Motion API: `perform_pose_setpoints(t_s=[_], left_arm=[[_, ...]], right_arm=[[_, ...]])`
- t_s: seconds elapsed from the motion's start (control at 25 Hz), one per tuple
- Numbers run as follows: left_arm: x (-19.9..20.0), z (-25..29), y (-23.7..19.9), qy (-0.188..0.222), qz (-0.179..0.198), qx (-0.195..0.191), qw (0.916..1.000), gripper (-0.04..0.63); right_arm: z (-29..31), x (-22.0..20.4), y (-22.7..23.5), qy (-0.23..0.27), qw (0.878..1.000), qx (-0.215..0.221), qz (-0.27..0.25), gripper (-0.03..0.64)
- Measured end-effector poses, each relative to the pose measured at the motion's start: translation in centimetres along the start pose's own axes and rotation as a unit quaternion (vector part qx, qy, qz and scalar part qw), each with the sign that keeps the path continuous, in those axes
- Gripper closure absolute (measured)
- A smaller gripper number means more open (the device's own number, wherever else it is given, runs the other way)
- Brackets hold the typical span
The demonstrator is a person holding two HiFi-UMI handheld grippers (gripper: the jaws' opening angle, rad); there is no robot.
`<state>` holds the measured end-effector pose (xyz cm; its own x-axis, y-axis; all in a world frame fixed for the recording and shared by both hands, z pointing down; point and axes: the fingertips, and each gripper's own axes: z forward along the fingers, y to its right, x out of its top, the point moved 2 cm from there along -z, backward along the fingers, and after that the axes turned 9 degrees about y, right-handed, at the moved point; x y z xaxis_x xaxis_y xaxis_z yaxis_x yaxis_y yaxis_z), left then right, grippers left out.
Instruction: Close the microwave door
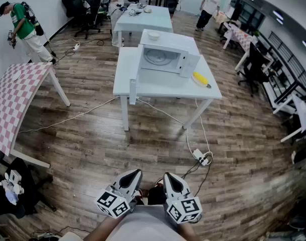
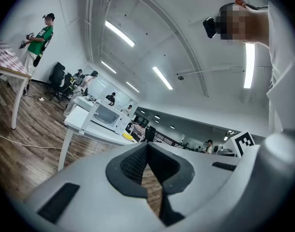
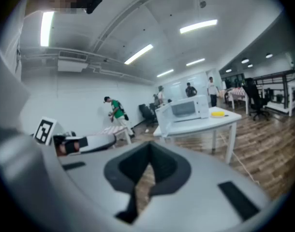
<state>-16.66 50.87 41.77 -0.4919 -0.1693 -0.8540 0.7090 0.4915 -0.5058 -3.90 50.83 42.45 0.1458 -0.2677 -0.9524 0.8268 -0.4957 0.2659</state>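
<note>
microwave (image 1: pixel 165 57) on table (image 1: pixel 143 87), banana (image 1: pixel 200 78) at its right

- Bare wood floor (image 1: pixel 93 149) lies open between the person and the white table (image 1: pixel 158 90).
- A white cable (image 1: pixel 163 112) and a power strip (image 1: pixel 203 157) lie on the floor off the table's front right.
- The microwave door (image 1: pixel 134 84) stands swung out over the table's front left.
- The tabletop before the microwave (image 1: pixel 165 54) is bare.
- A yellow object (image 1: pixel 200 78) lies just right of the microwave.
- A checkered table (image 1: pixel 17 99) stands well off to the left.

bright, even light from long white ceiling lamps (image 2: pixel 119 34). soft shine on the brown wood floor (image 1: pixel 93 149). edges bend round, corners go dark. the grey right gripper (image 3: pixel 149 146) looks blurry.
</note>
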Motion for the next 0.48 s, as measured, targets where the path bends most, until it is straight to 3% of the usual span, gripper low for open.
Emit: perform_pose_setpoints(t_s=[0.48], left_arm=[[-0.16, -0.42, 0.27, -0.003, -0.005, 0.005, 1.0000, 0.577]], right_arm=[[-0.15, -0.83, -0.95, 0.000, 1.000, 0.020, 0.007, 0.594]])
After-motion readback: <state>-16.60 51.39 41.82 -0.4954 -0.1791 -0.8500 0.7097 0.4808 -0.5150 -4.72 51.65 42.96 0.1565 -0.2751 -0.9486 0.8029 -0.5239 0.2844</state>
